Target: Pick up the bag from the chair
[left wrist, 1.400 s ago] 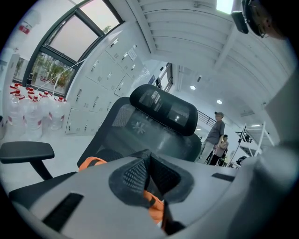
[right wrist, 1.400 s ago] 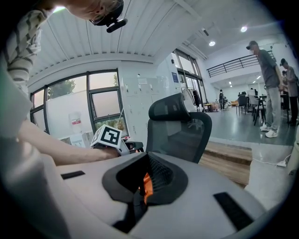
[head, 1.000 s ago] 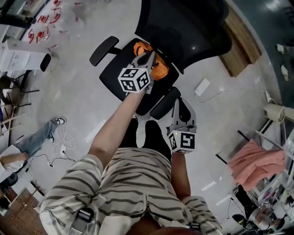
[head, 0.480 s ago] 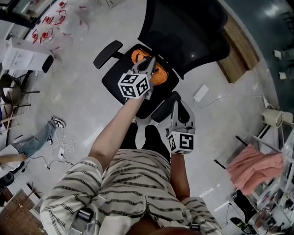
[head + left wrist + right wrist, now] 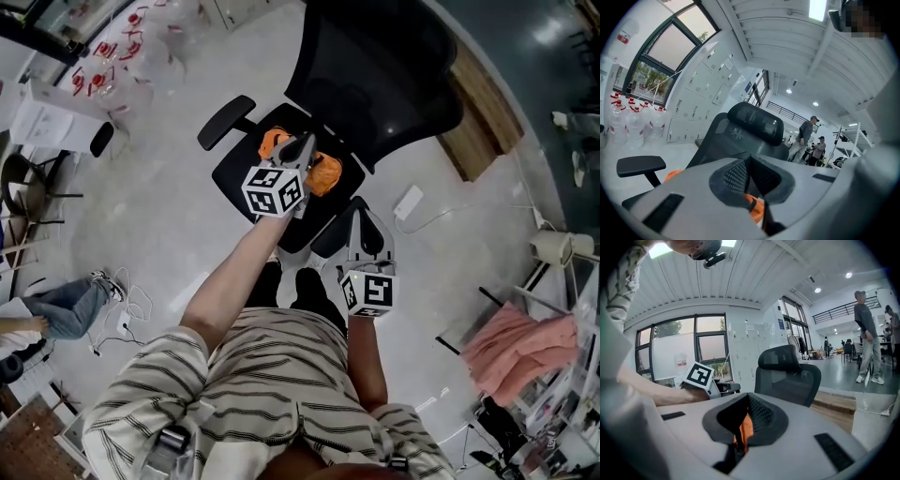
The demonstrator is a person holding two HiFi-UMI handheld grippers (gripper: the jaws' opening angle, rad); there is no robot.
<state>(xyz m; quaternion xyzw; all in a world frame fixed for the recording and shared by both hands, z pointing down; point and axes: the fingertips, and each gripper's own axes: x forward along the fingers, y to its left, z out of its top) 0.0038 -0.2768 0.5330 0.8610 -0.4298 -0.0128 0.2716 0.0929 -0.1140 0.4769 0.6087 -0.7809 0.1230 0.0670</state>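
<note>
An orange bag [image 5: 326,173] lies on the seat of a black office chair [image 5: 239,173] in the head view. My left gripper [image 5: 305,142] is over the bag's middle, its jaws shut on a fold of the orange fabric with a dark strap. In the left gripper view the bag [image 5: 753,206] shows just under the closed left gripper [image 5: 748,161]. My right gripper [image 5: 361,211] hangs shut over the chair's near armrest [image 5: 337,230], apart from the bag. In the right gripper view the right gripper [image 5: 749,399] is closed, with the bag [image 5: 746,427] seen through the slit beyond it.
The chair's tall backrest [image 5: 384,66] stands behind the bag, and its far armrest [image 5: 225,120] is to the left. A white power strip [image 5: 411,202], a wooden platform [image 5: 478,103] and a pink cloth [image 5: 520,342] are at the right. Someone's legs [image 5: 56,305] are at the left.
My left gripper has lifted slightly and drawn towards me, still shut, with the orange bag coming along. The right gripper has risen a little beside the armrest.
</note>
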